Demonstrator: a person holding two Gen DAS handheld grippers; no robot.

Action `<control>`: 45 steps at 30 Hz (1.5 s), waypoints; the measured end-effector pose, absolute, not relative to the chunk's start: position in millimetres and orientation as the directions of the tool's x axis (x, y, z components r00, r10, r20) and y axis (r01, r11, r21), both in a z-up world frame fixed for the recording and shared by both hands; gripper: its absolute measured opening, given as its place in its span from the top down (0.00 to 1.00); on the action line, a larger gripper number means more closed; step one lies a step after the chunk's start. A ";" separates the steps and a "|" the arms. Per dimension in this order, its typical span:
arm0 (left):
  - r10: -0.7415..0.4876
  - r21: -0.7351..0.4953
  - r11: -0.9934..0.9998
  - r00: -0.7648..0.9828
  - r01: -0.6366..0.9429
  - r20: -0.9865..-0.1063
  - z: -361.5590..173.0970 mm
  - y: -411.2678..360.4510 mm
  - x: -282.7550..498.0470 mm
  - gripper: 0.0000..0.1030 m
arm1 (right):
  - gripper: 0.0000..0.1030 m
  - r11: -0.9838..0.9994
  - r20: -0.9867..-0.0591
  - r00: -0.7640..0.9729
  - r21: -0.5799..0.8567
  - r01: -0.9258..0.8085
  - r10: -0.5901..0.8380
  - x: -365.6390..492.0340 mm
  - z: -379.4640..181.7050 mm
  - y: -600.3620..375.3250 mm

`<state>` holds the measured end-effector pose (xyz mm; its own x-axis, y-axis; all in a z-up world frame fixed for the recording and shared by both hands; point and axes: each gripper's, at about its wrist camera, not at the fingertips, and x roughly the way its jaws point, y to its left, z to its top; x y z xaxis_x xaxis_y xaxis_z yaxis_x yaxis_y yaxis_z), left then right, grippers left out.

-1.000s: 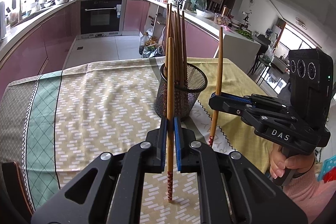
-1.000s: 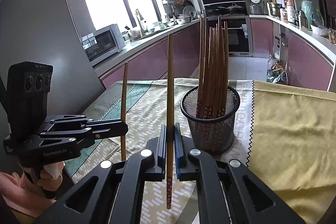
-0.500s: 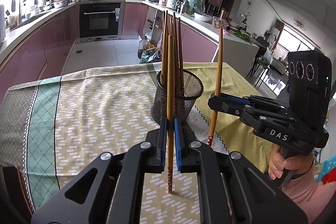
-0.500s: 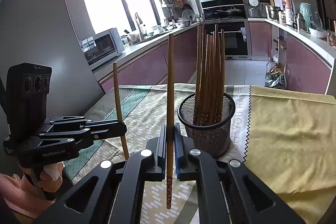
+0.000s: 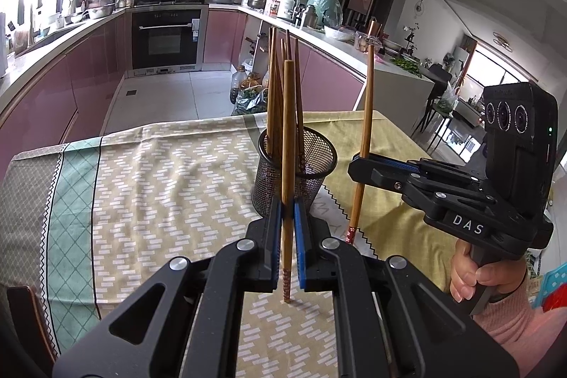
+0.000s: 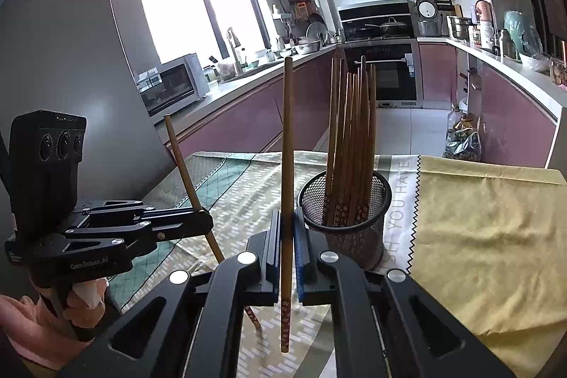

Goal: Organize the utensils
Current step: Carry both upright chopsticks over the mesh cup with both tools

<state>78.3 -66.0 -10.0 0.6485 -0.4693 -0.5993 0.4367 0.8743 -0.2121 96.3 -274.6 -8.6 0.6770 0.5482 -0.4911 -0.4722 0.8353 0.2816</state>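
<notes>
Kitchen surroundings fill both views: pink cabinets, a built-in oven (image 5: 164,38) at the upper centre of the left wrist view, and a bright window (image 6: 191,6) at the upper left of the right wrist view. Lower down, a table is covered by a patterned tablecloth (image 5: 159,186) with green and beige panels, and a plain yellow cloth (image 6: 478,229) lies over its right part.

Near the centre of each view stands a black mesh cup (image 5: 296,165), upright on the cloth, with a bundle of wooden chopsticks (image 6: 352,137) standing in it, decorated tips down.

At the bottom centre of the left wrist view, the left gripper (image 5: 287,211) has its blue-padded jaws closed on a single chopstick (image 5: 287,144). That chopstick stands nearly upright just in front of the cup, and its patterned tip is at or just above the tablecloth; contact cannot be told.

At the right of the same view, the right gripper (image 5: 358,162) is clamped on a second chopstick (image 5: 365,116), also close to upright, beside the cup and not inside it. A hand (image 5: 475,275) in a pink sleeve holds its handle at the lower right.

From the right wrist view, the second chopstick rises between the closed pads at the bottom centre, and the left gripper's chopstick tilts at the left of the frame.
</notes>
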 end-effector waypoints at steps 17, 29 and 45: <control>-0.477 -0.210 0.870 0.655 0.446 -0.586 -2.3 -66.8 78.2 0.93 | 0.94 0.836 -0.480 0.685 0.278 -0.474 0.548 100.2 -2.5 -276.9; -0.475 -0.197 0.870 0.660 0.453 -0.583 2.1 -69.8 82.4 0.93 | 0.94 0.838 -0.468 0.696 0.275 -0.471 0.545 100.2 2.1 -282.2; -0.472 -0.179 0.870 0.668 0.460 -0.576 6.6 -74.2 81.2 0.93 | 0.94 0.840 -0.453 0.708 0.264 -0.474 0.542 103.7 9.4 -281.5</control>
<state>81.2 -74.2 6.6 0.6681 -0.4716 -0.5755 0.4601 0.8697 -0.1786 103.7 -281.5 9.4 0.7080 0.5418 -0.4530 -0.4741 0.8400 0.2638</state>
